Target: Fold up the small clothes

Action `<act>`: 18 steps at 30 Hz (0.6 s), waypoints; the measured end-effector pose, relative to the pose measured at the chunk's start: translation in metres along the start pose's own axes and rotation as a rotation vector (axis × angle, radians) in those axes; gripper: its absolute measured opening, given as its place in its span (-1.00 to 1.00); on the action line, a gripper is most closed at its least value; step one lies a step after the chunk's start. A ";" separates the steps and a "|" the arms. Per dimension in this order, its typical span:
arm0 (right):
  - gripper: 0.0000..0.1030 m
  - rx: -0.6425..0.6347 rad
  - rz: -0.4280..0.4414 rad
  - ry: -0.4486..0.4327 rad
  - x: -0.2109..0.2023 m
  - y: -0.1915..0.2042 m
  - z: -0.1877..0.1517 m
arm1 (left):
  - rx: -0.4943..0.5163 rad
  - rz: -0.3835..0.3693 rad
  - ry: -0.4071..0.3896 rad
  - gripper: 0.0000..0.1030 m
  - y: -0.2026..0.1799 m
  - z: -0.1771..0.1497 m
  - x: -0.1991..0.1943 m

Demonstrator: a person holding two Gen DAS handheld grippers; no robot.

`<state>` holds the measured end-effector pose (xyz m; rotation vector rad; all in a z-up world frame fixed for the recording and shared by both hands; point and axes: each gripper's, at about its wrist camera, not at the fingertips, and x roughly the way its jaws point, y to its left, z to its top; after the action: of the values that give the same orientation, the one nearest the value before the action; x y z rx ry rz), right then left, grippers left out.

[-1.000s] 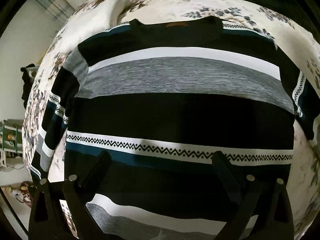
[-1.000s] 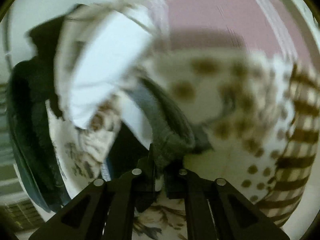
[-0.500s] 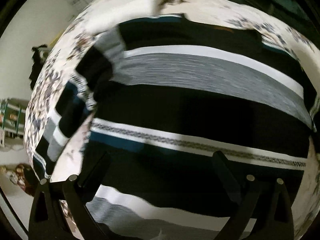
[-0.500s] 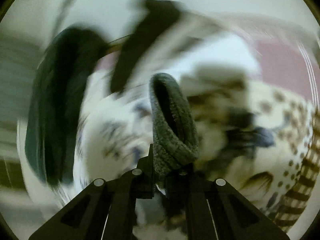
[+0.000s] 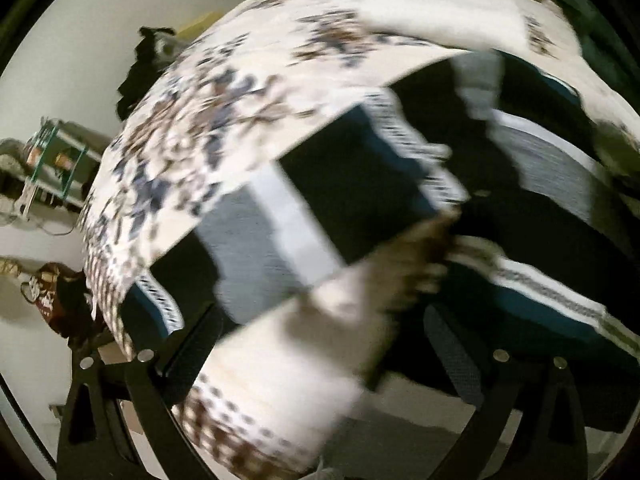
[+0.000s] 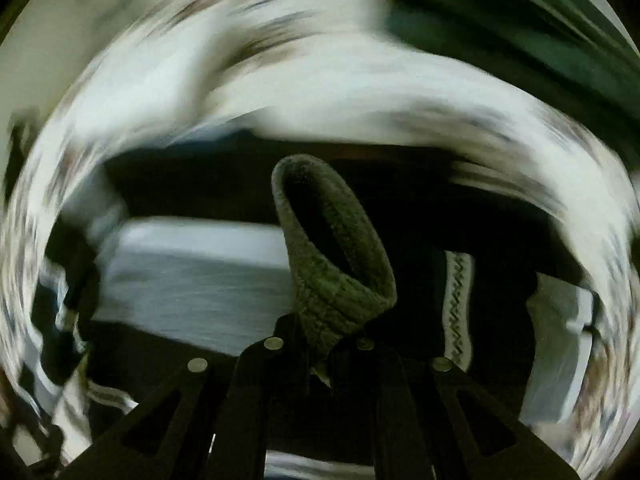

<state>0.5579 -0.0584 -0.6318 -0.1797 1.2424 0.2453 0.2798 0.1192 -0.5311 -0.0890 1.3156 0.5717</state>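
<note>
A striped sweater in black, white, grey and teal lies flat on a floral bedsheet (image 5: 224, 120). In the left wrist view its left sleeve (image 5: 320, 216) stretches out across the middle and its body (image 5: 560, 208) fills the right side. My left gripper (image 5: 320, 344) is open and empty, low over the sleeve and sheet. In the right wrist view my right gripper (image 6: 320, 348) is shut on the grey ribbed cuff (image 6: 332, 256) of the other sleeve, held above the sweater body (image 6: 192, 280). Both views are blurred.
A dark green cloth (image 6: 540, 32) lies at the far right of the bed. Beyond the bed's left edge are a white wall, a green-framed rack (image 5: 56, 160) and a dark bag (image 5: 52, 296) on the floor.
My left gripper has swung left, from over the sweater body to over its left sleeve. My right gripper has carried the grey cuff from beside the bed to above the sweater body.
</note>
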 end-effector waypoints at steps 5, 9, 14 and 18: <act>-0.89 -0.152 0.004 0.011 0.012 0.122 -0.008 | -0.036 0.011 0.014 1.00 0.043 -0.002 0.022; -0.83 -0.144 -0.010 0.110 0.021 0.131 -0.021 | -0.082 -0.005 0.029 1.00 0.071 -0.001 0.030; 0.26 0.099 0.232 0.173 -0.026 0.085 -0.046 | -0.176 -0.070 0.065 1.00 0.121 -0.004 0.022; 0.27 0.290 0.265 0.196 -0.054 0.034 -0.083 | -0.314 -0.156 0.102 1.00 0.179 -0.017 0.021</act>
<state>0.4562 -0.0526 -0.6063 0.2173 1.4813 0.2777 0.1883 0.2741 -0.5094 -0.4807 1.2951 0.6427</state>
